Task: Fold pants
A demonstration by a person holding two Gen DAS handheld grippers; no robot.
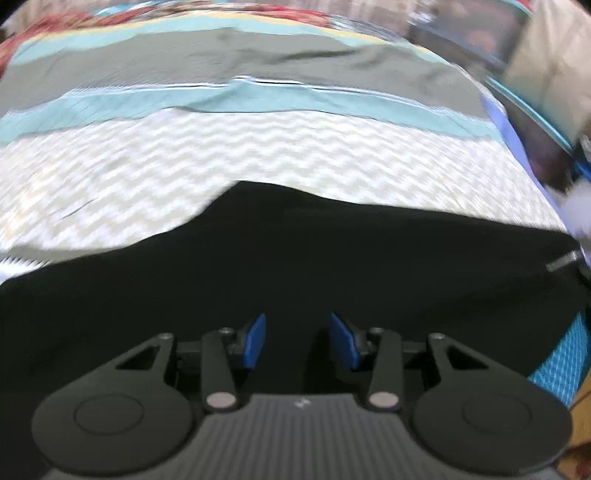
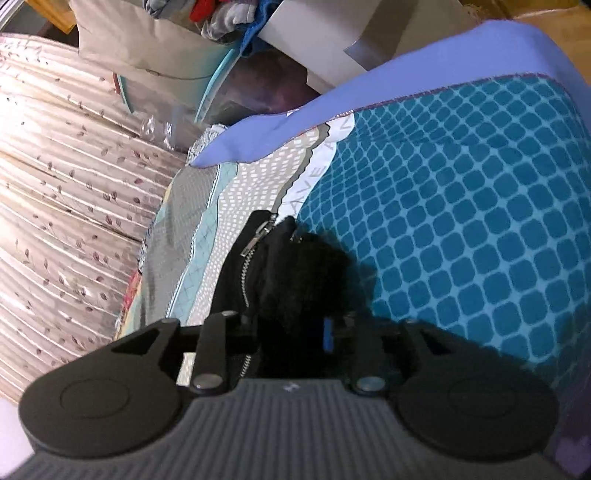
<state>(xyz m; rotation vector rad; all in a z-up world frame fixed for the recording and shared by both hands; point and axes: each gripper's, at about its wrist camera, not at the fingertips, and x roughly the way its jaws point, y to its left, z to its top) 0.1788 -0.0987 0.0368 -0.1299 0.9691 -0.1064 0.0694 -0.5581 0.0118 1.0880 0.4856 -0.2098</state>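
Note:
Black pants (image 1: 295, 258) lie spread across the near part of the bed in the left wrist view. My left gripper (image 1: 300, 341) hovers just over them, its blue pads (image 1: 255, 341) apart with nothing pinched. In the right wrist view a bunched part of the pants (image 2: 295, 280), with a silver zipper (image 2: 255, 240), fills the gap of my right gripper (image 2: 291, 334). One blue pad (image 2: 327, 334) touches the cloth; the other pad is hidden under the fabric, which drapes over that finger.
The bed carries a zigzag-patterned cover (image 1: 221, 155) with teal and grey bands (image 1: 258, 99), and a teal checked part (image 2: 461, 221). A purple-blue pillow (image 2: 369, 92) lies at the far end. A patterned curtain (image 2: 55, 203) and a heap of stored things (image 2: 221, 22) stand beside the bed.

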